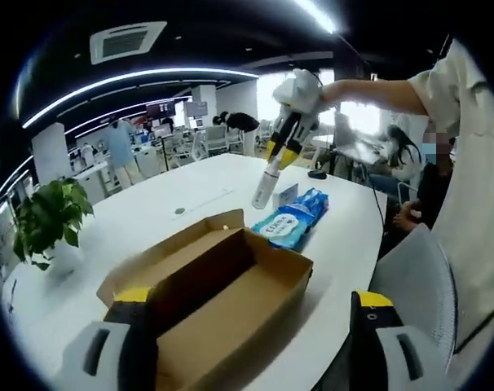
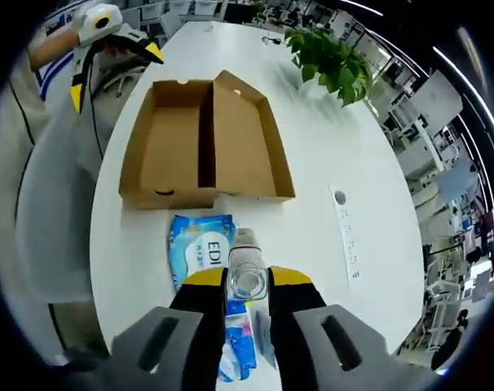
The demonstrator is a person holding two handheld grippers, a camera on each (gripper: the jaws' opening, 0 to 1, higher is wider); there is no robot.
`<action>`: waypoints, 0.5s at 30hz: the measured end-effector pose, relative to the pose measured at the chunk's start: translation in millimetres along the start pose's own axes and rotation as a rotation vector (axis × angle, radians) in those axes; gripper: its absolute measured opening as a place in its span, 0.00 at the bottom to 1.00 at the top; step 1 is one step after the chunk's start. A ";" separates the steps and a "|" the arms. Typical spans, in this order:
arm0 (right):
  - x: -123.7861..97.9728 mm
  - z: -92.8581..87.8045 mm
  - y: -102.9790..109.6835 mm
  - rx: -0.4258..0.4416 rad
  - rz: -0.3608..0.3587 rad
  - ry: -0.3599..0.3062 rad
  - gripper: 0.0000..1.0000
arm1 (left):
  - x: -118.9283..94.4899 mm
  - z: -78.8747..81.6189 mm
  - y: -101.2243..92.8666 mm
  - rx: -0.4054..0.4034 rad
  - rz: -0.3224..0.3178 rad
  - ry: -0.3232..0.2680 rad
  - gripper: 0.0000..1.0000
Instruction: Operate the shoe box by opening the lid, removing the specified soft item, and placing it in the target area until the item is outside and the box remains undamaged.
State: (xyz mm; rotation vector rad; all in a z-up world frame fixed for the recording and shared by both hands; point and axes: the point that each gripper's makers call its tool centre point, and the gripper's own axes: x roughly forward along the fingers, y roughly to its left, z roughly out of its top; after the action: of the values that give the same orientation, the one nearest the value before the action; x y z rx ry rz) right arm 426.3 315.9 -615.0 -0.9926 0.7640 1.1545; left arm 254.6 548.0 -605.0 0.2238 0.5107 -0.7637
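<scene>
Right gripper (image 2: 248,297) up above the white table (image 2: 328,155), jaws pinching a clear bottle (image 2: 247,269) that hangs over the blue wipes packet (image 2: 200,246). The packet lies on the table just beside the open shoe box (image 2: 200,142), out of it. Left gripper (image 1: 251,326) hovers at the table's near edge, jaws spread wide and holding nothing. A potted plant (image 1: 50,218) stands at the far edge.

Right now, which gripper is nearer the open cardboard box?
Left. The left gripper hovers at the cardboard box, jaws open. The right gripper holds a clear bottle above the wipes pack, beyond the box.
</scene>
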 end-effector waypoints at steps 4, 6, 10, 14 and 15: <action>9.3 -11.1 -5.0 0.012 0.013 0.041 0.16 | -3.8 -1.7 5.6 -0.014 0.020 -0.005 1.00; 13.6 -15.7 -7.0 0.012 0.015 0.058 0.16 | -5.8 -2.8 8.4 -0.016 0.033 -0.005 1.00; 21.6 -21.6 -9.6 0.007 0.022 0.084 0.16 | -8.7 -3.0 12.1 -0.030 0.048 -0.017 1.00; 32.4 -27.1 -13.5 0.005 0.034 0.113 0.16 | -9.3 -4.0 15.2 -0.040 0.061 -0.017 1.00; 34.7 -28.2 -14.2 0.005 0.035 0.120 0.16 | -9.5 -4.1 15.8 -0.041 0.064 -0.017 1.00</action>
State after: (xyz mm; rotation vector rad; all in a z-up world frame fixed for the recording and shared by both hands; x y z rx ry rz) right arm 448.9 301.6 -653.6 -1.0554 0.8823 1.1299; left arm 258.5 566.5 -603.5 0.1939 0.5003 -0.6921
